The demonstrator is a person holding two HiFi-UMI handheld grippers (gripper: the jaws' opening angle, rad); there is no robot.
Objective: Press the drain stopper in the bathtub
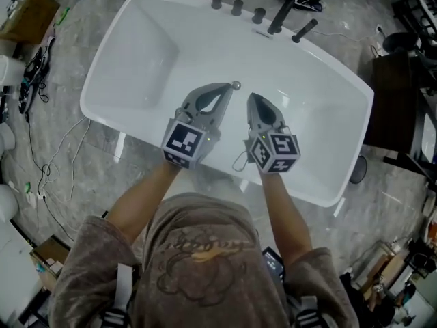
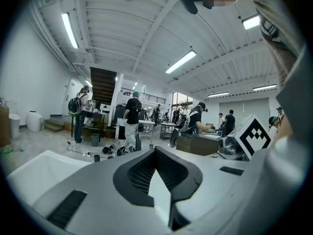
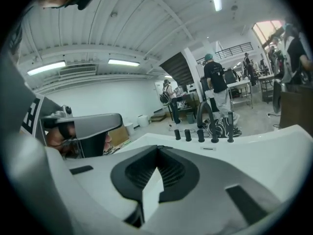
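A white, rounded-rectangle bathtub [image 1: 147,57] filled the view, with dark taps [image 1: 237,7] at 12 o'clock. Above it, the left gripper [image 1: 227,87] and right gripper [image 1: 253,98] had their jaws closed on nothing. The small round metal drain stopper [image 1: 236,85] lay just beside the left tip, at its 3 o'clock.

Bare forearms [image 1: 140,200] extended forward; left grey two-jaw gripper [image 1: 227,87] and right grey two-jaw gripper [image 1: 253,99] side by side, jaws together, nothing between them.
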